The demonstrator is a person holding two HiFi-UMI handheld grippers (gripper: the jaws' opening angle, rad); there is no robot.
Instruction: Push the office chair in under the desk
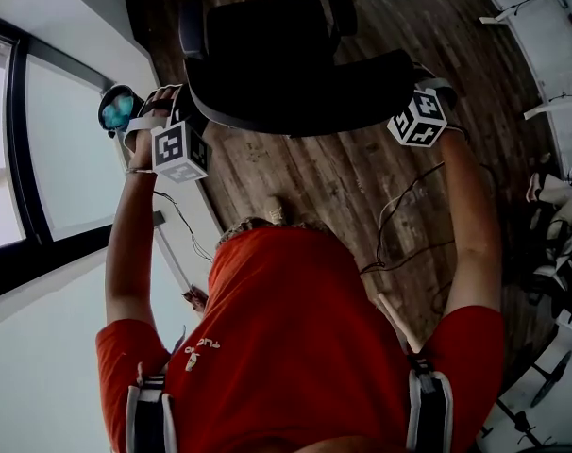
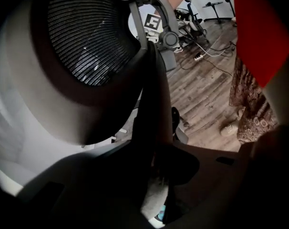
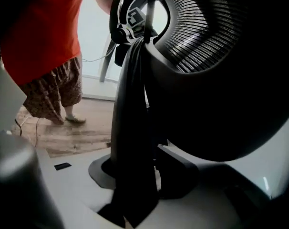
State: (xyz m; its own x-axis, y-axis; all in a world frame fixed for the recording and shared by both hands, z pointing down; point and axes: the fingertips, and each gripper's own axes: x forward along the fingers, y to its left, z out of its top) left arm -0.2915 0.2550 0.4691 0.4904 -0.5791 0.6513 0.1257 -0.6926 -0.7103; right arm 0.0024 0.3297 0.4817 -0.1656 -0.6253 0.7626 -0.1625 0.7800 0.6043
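The black office chair (image 1: pixel 295 83) stands on the wooden floor just ahead of me, its mesh back towards me and its seat (image 1: pixel 258 22) beyond. My left gripper (image 1: pixel 177 111) holds the back's left edge and my right gripper (image 1: pixel 420 88) holds the right edge. The left gripper view has the dark back edge (image 2: pixel 151 109) running down between the jaws of the left gripper (image 2: pixel 156 175), which close on it. In the right gripper view the same kind of edge (image 3: pixel 130 128) sits clamped in the right gripper (image 3: pixel 139 175). The mesh (image 3: pixel 206 32) fills the upper right there.
White desks (image 1: pixel 550 36) stand at the far right, with chair legs and gear below them. Cables (image 1: pixel 399 215) trail over the floor to my right. A large window (image 1: pixel 41 159) and white ledge run along the left. Wooden floor (image 1: pixel 437 8) lies beyond the chair.
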